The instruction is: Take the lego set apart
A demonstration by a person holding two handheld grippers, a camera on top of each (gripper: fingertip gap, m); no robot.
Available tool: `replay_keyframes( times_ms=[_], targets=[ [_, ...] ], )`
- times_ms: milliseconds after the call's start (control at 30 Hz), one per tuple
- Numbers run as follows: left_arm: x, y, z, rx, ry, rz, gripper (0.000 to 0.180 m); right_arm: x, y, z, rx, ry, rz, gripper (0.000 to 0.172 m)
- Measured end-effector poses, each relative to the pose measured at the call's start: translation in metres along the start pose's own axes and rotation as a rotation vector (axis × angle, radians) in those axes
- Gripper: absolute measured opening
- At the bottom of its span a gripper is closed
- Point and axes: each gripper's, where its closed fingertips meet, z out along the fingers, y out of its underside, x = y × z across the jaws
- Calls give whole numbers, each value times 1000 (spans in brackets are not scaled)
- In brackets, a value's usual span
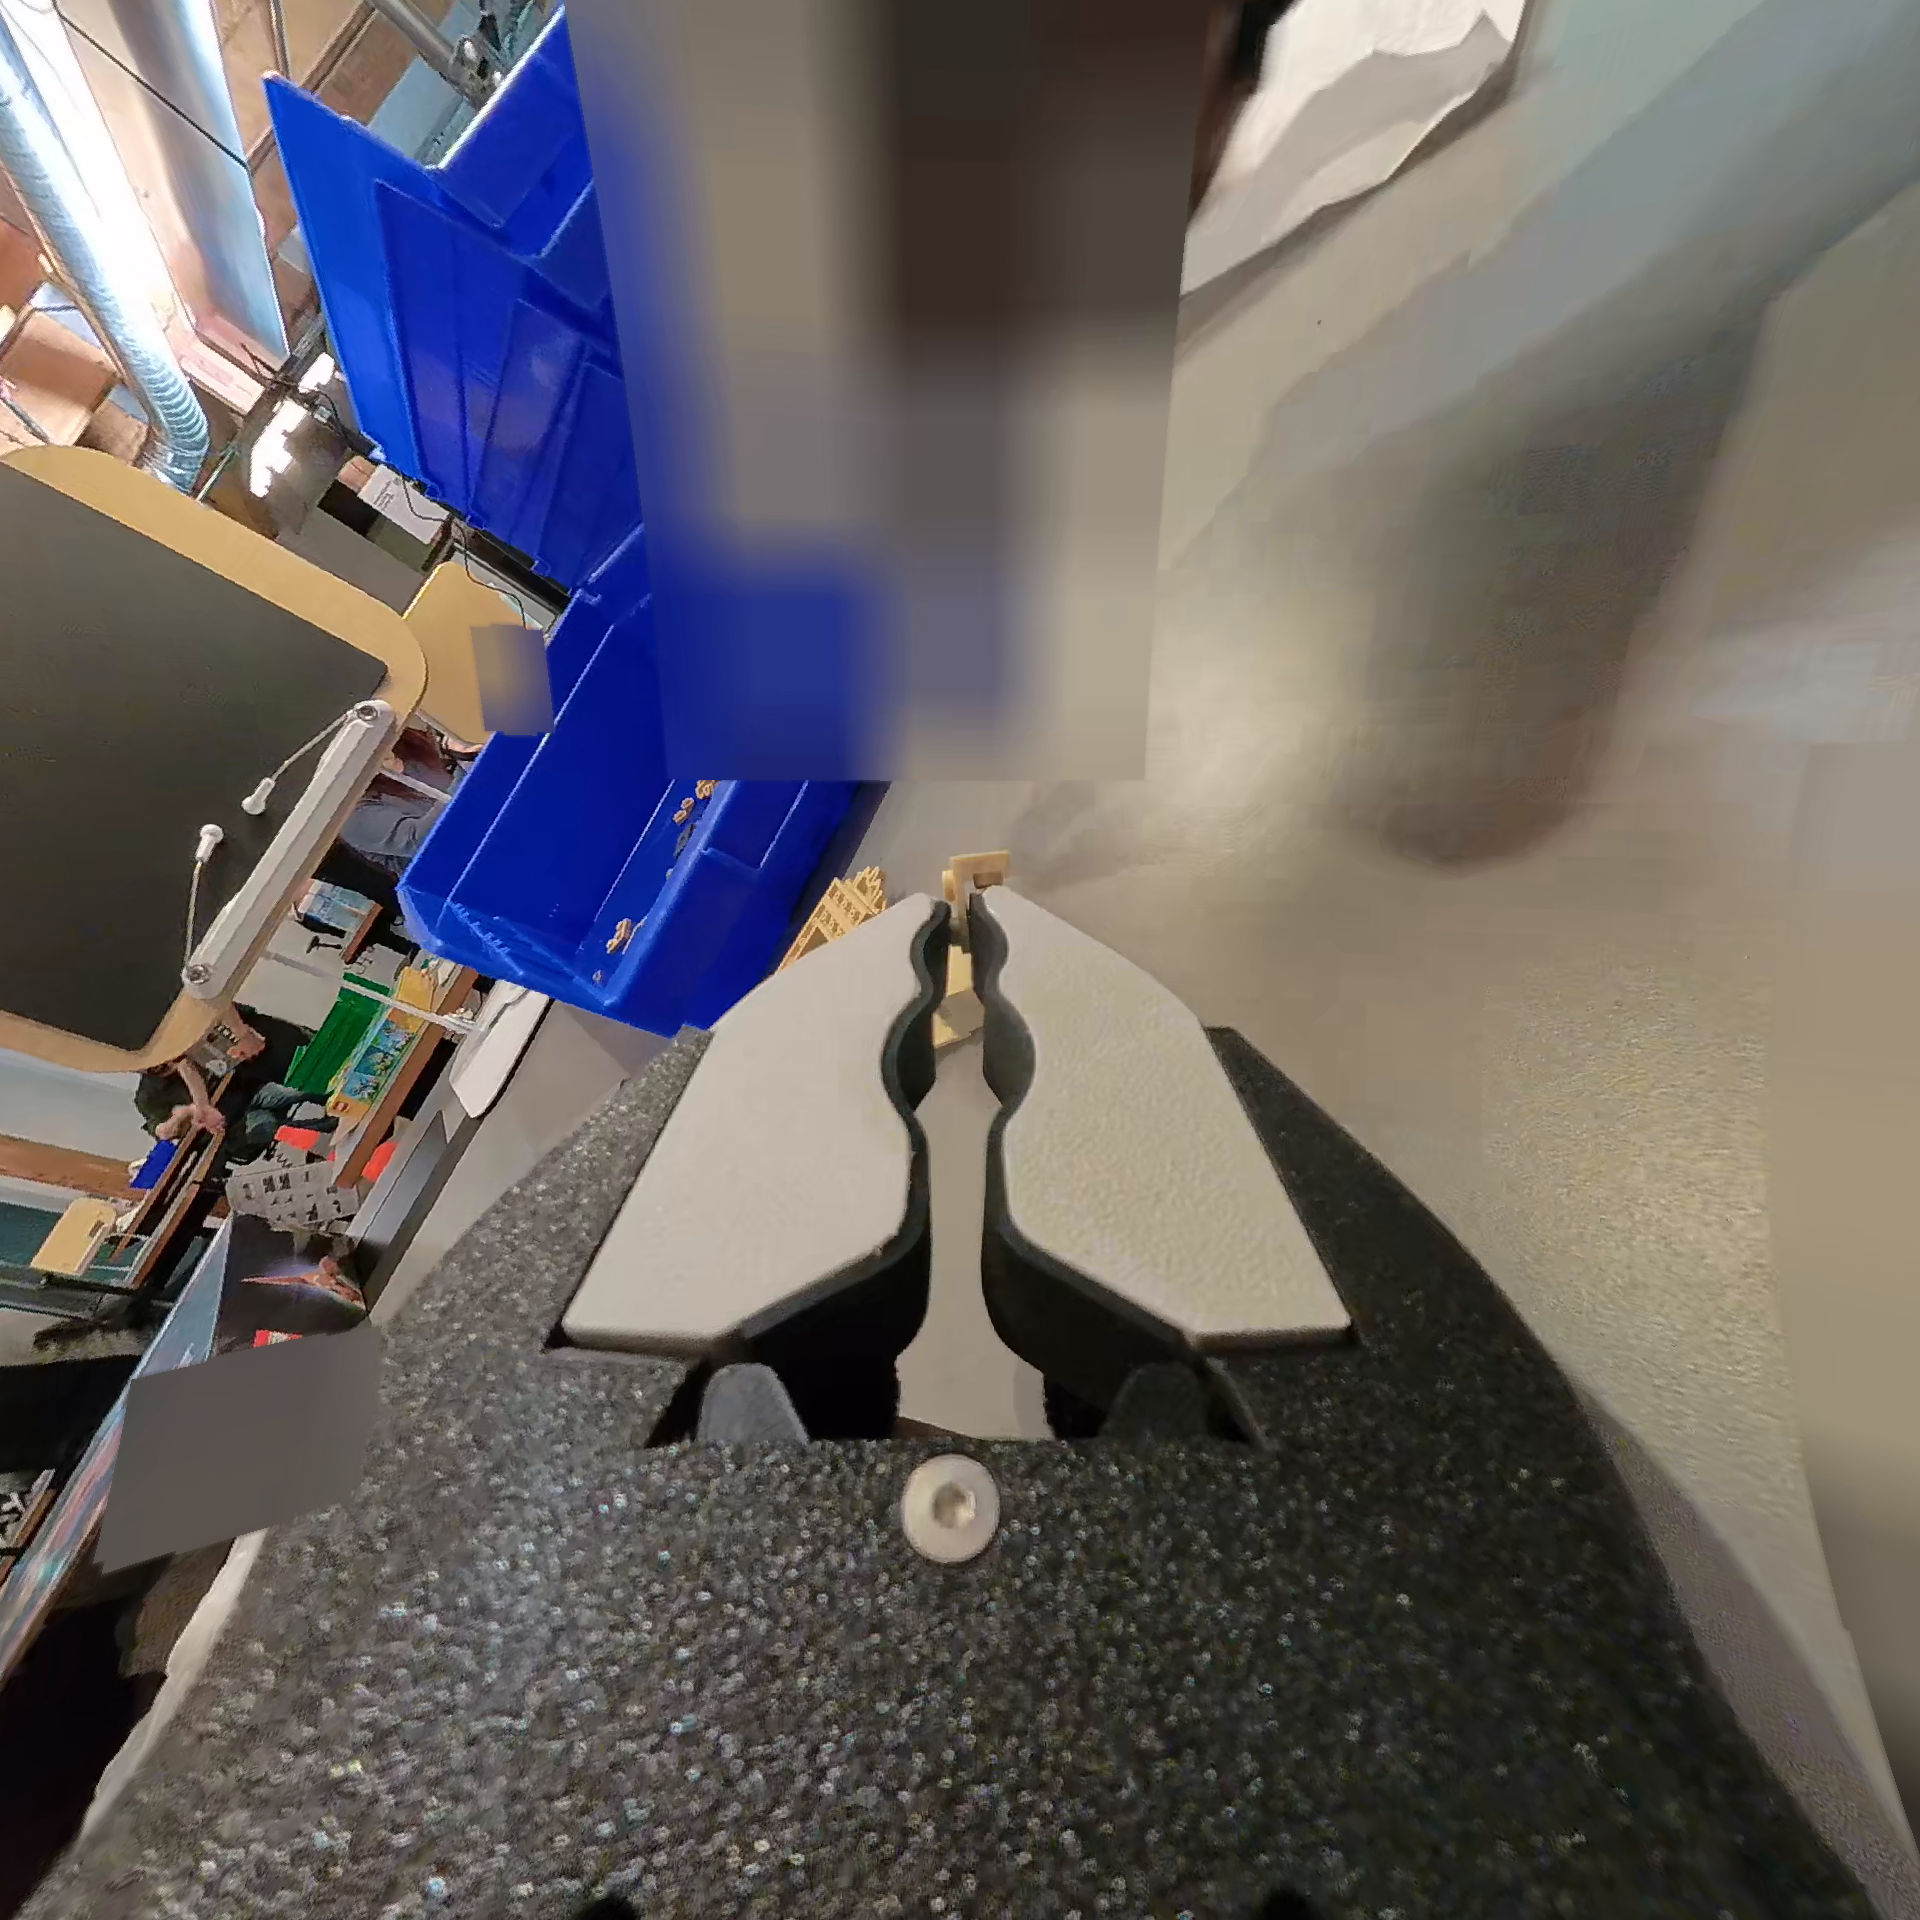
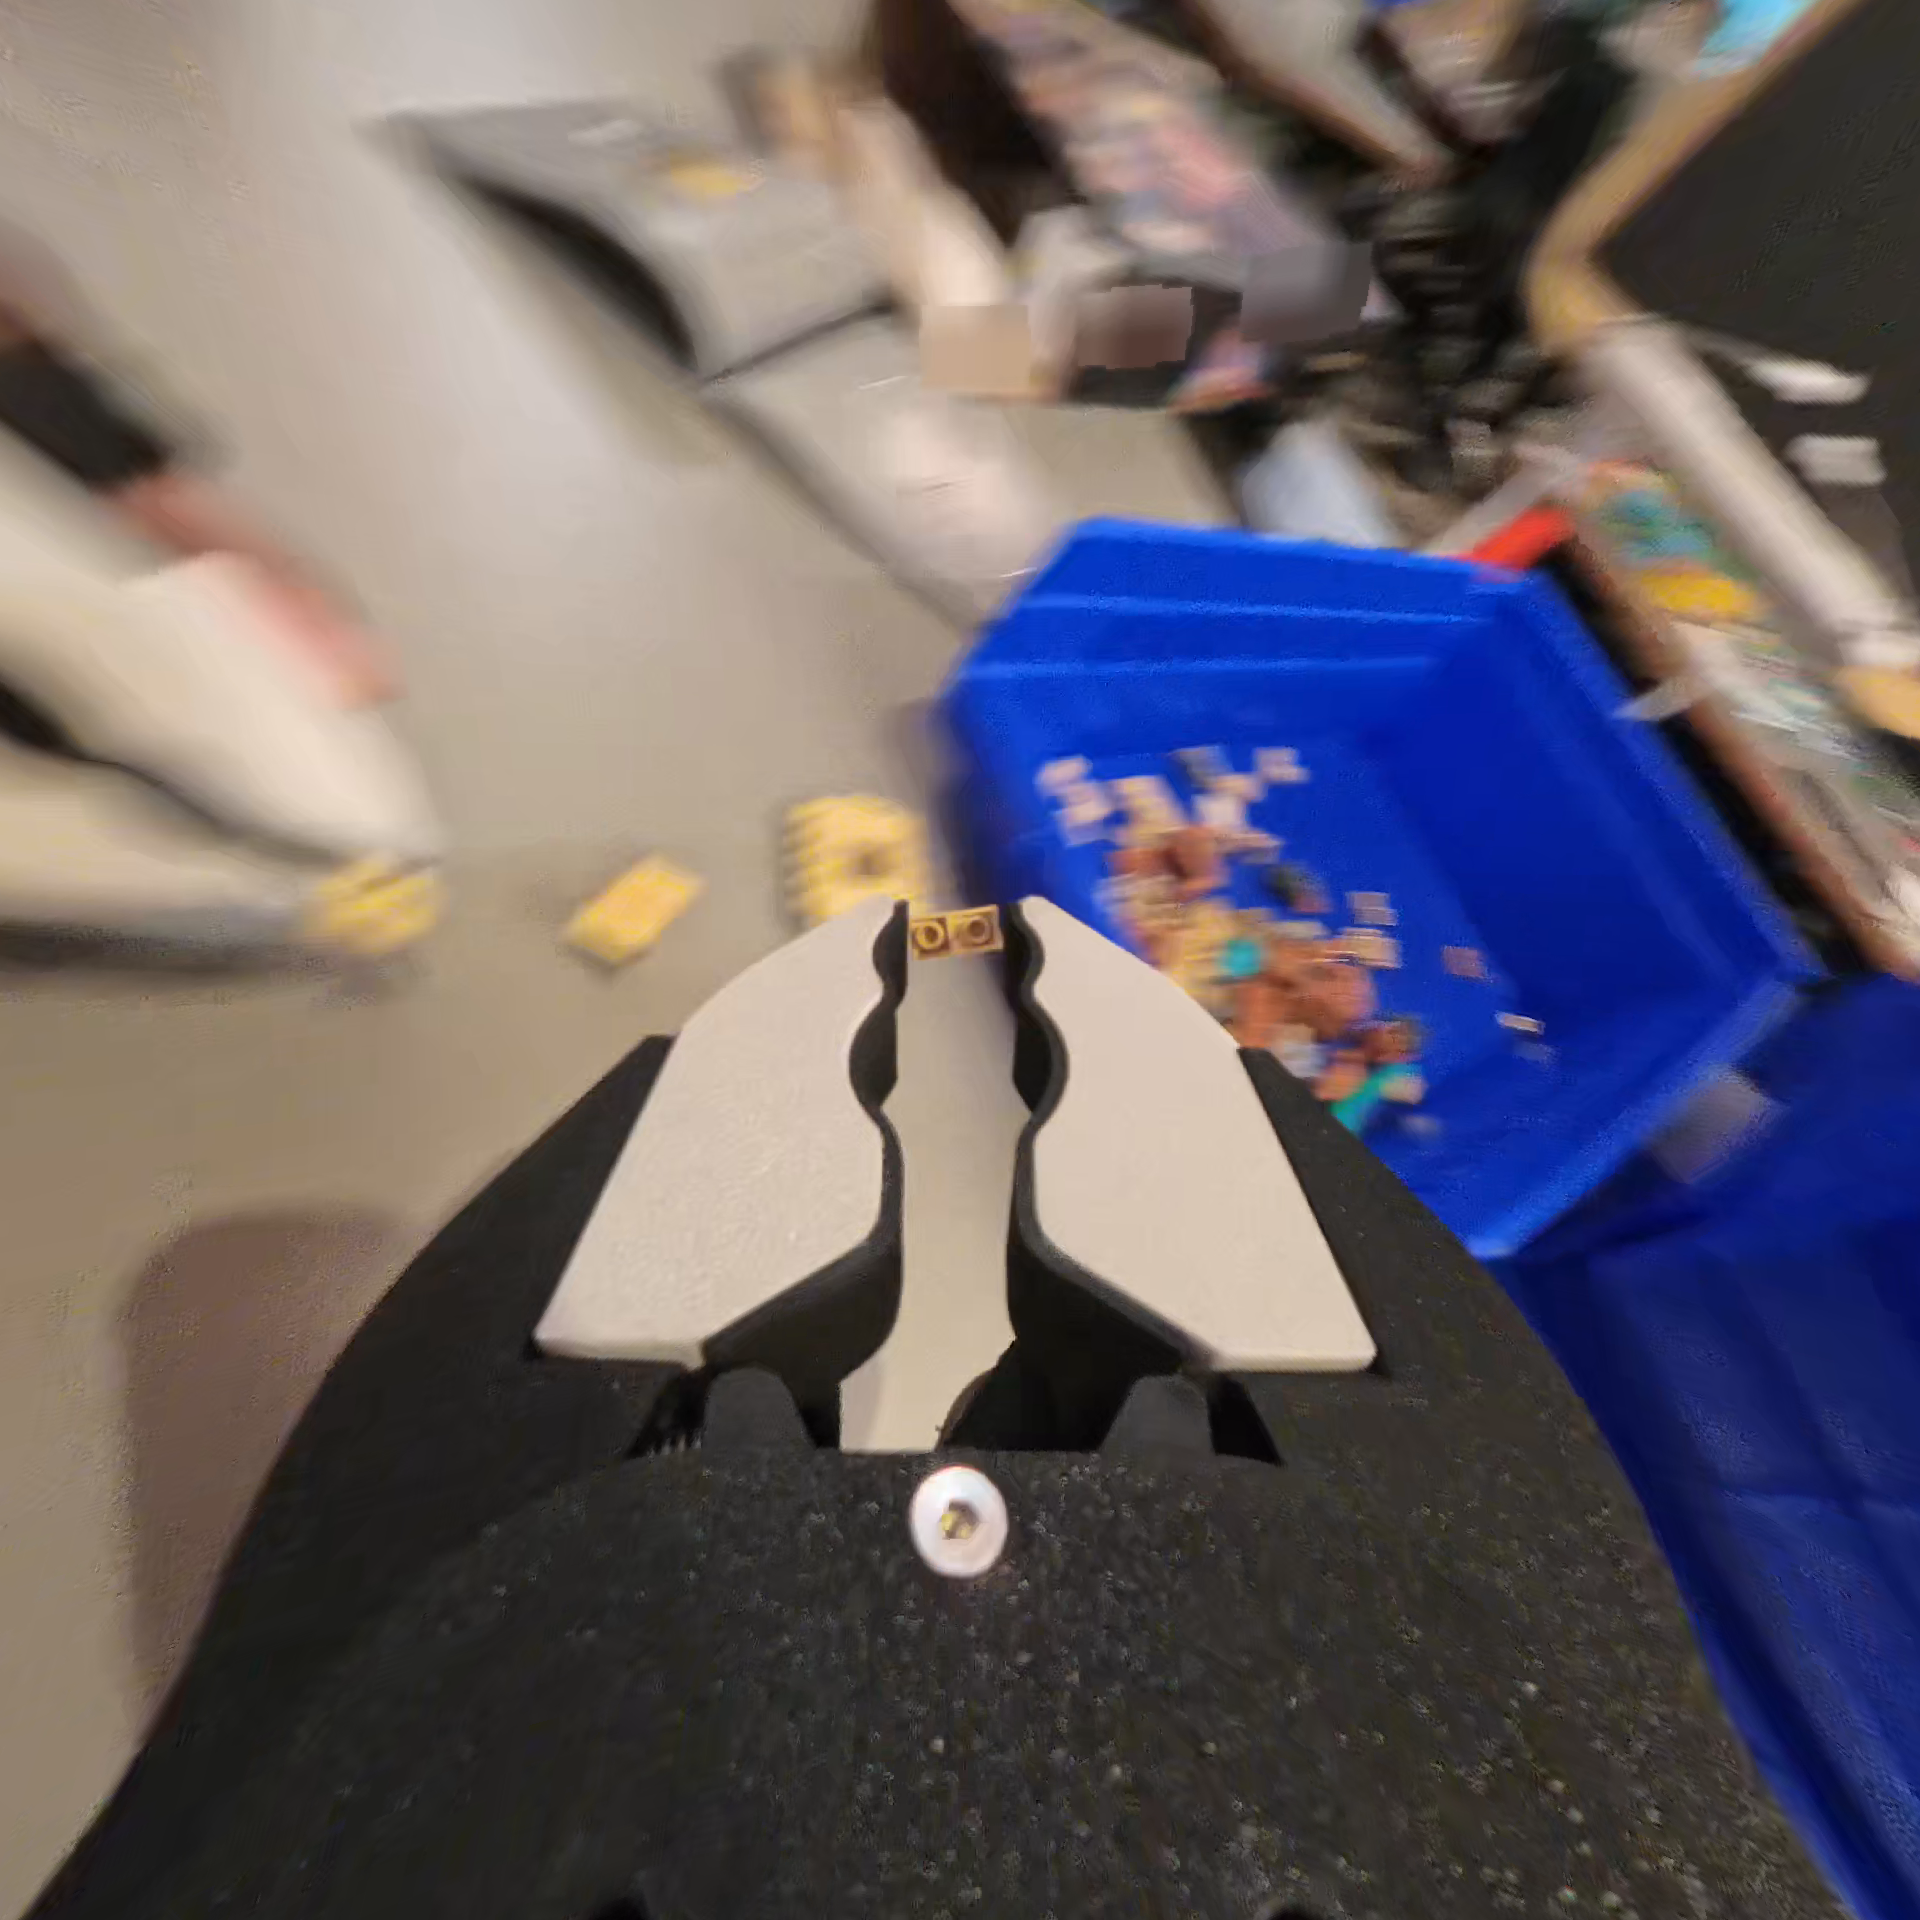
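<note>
- Tan plastic: a small two-stud toy plate [image 2: 956,931] sat crosswise at the tips of the right gripper [image 2: 956,935], jaws narrowed with both pads against its ends.
- Tan bracket-shaped piece [image 1: 964,940], clamped between the nearly closed jaws of the left gripper [image 1: 962,925], its hooked end jutting past the tips.
- Yellow pieces [image 2: 634,907] lay loose on the grey tabletop [image 2: 520,623].
- Blue bin [image 2: 1621,935] beyond, many small parts unsorted inside.
</note>
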Motion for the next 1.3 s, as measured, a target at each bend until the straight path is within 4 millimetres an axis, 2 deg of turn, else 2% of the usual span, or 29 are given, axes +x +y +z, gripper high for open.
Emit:
replay_keyframes(
  times_ms=[67, 100, 133, 200, 333, 400, 500, 567, 633, 967, 1033, 1100, 1233, 1300],
  targets=[
    [-4, 0, -1, 4, -10, -31, 3, 61, -12, 14, 10, 200, 86, 31],
    [-7, 0, -2, 9, -17, -51, 3, 80, -13, 21, 1, 251, 116, 37],
    [-10, 0, -3, 15, -26, -73, 3, 91, -13, 27, -6, 270, 133, 41],
    [-17, 1, -5, 26, -41, -127, 3, 95, -13, 32, 17, 281, 143, 43],
    [-29, 1, -8, 52, -71, -218, 3, 73, -4, 24, 74, 283, 143, 38],
    [-34, -2, -11, 75, -99, -217, 3, 41, -6, 20, 113, 129, 259, 37],
    [-41, -10, -16, 116, -175, -153, 3, -21, -25, 8, 191, -169, 394, 36],
    [-44, -15, -19, 131, -223, -95, 3, -49, -35, -1, 218, -262, 399, 36],
    [-46, -20, -22, 141, -275, -21, 3, -68, -45, -9, 241, -346, 425, 36],
    [-44, -32, -25, 163, -366, 170, 3, -88, -51, -7, 224, -458, 445, 33],
    [-44, -32, -25, 150, -380, 200, 3, -91, -50, -5, 214, -473, 441, 28],
    [-43, -31, -23, 142, -383, 219, 3, -92, -50, -5, 217, -487, 439, 16],
    [-43, -31, -23, 140, -390, 215, 3, -91, -52, -5, 217, -474, 409, 16],
    [-46, -29, -24, 134, -398, 191, 5, -82, -54, -3, 225, -432, 405, 16]
  ],
)
